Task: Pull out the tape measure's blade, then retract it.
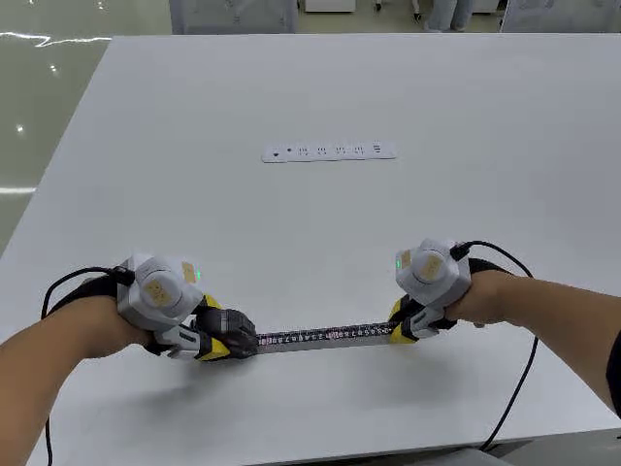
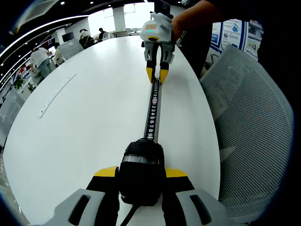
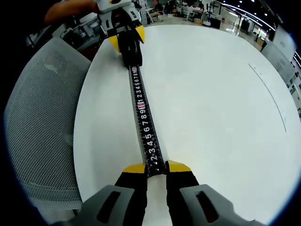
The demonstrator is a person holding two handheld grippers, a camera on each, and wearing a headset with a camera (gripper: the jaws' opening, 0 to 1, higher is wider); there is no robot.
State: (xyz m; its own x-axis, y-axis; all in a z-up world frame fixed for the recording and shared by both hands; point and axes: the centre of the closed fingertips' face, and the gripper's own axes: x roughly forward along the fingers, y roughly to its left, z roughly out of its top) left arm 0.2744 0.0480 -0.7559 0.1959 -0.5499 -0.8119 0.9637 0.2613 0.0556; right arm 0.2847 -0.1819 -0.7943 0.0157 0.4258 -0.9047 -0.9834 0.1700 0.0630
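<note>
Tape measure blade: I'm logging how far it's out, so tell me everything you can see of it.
The narrow blade, with black numerals on a pale face, dark edges and red marks, is drawn out straight, low along the near edge of the white table. One end enters the black tape measure case held in the left claw. The right claw pinches its free end.

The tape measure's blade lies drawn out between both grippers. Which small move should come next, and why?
Probably ease the right gripper toward the case, so the blade retracts slowly. The blade is already out, its tip pinched in the right jaws, and the left gripper clamps the case.
</note>
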